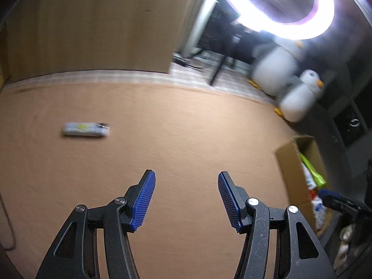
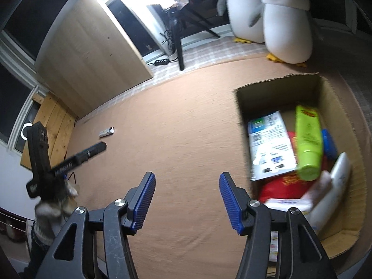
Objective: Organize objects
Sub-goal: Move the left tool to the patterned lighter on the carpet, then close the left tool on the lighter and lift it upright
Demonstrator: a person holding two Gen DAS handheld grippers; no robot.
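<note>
**Trainee:** Since only one loose item is left out on the brown mat, is that small white tube (image 1: 86, 129) the thing to fetch?

**Coach:** I'd judge so. It lies flat on its side on the mat (image 1: 186, 127), well apart from everything else and far over from the cardboard box (image 2: 334, 107). The picture is blurred, so I can't read its label or tell exactly what it is.

**Trainee:** And the box?

**Coach:** It sits open at the mat's other side, already holding a lime-green bottle (image 2: 308, 144), a white-and-blue printed carton (image 2: 269, 144), something red beneath them and a white bottle (image 2: 337, 181) against the near wall.

**Trainee:** Which tool goes?

**Coach:** The left gripper (image 1: 186, 200). Its jaws stand moderately apart with nothing between them, and the tube is ahead and to the left in its view. The right gripper (image 2: 187, 201) is also empty, jaws parted, just beside the box's near corner; no need to send it.

**Trainee:** How do I take it cleanly?

**Coach:** Turn the wrist so the blue pads (image 1: 143, 200) straddle the tube across its narrow width, not along its length. Come down near its middle, let the tips nearly brush the mat, then close. A round tube may roll, so close squarely.

**Trainee:** Anything nearby to mind?

**Coach:** Not close. The wooden cabinet (image 1: 93, 23), ring light (image 1: 325, 18) and plush penguins (image 2: 286, 23) stand beyond the mat's edge.
</note>
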